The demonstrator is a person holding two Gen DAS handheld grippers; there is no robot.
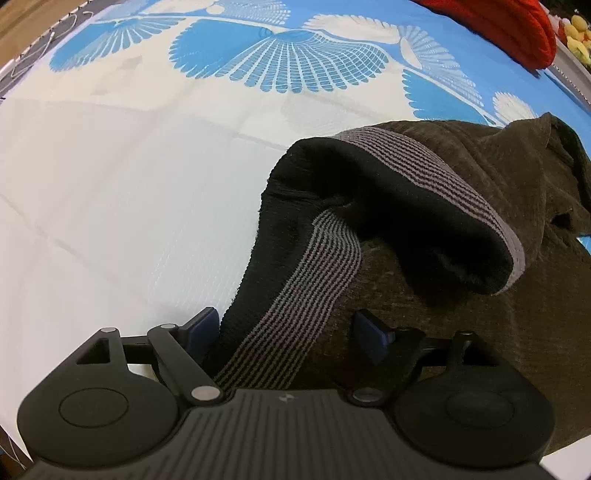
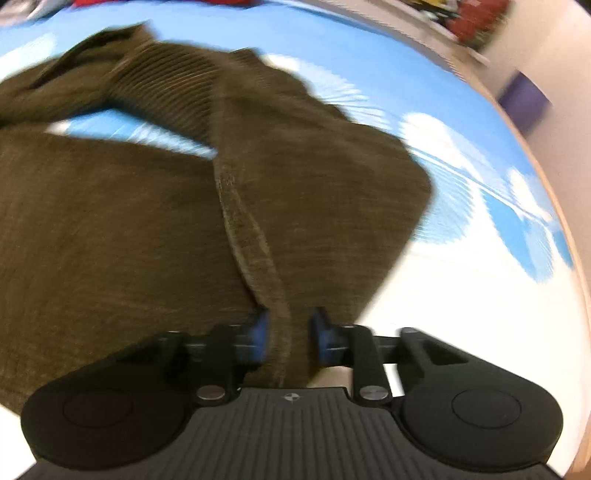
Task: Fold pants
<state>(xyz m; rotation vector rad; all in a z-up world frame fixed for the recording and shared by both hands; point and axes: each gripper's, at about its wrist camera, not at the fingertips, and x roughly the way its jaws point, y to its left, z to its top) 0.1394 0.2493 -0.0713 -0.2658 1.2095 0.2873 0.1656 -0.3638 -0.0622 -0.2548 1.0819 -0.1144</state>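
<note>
Blue-and-white bed [image 1: 110, 206] underneath, wide and bare to the left. Pants [image 1: 461, 295] lay bunched toward the right, waistband [image 1: 295, 314] turned out and running up between the left gripper [image 1: 284, 334], jaws spread wide, gripping nothing. Right gripper [image 2: 289, 338] pinched nearly closed on a seam fold [image 2: 258, 236]. Red cloth [image 1: 517, 29] far off.

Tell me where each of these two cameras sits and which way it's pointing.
Left wrist: on the left gripper, looking steeply down along its fingers at the striped waistband of the brown pants on the blue-and-white sheet; jaws wide apart, waistband between them, unpinched.
Right wrist: on the right gripper, looking down at a seamed fold of the pants; jaws closed on that fold; picture blurred.
Shared: the same pants and sheet; no hand or sleeve shows in either view.
</note>
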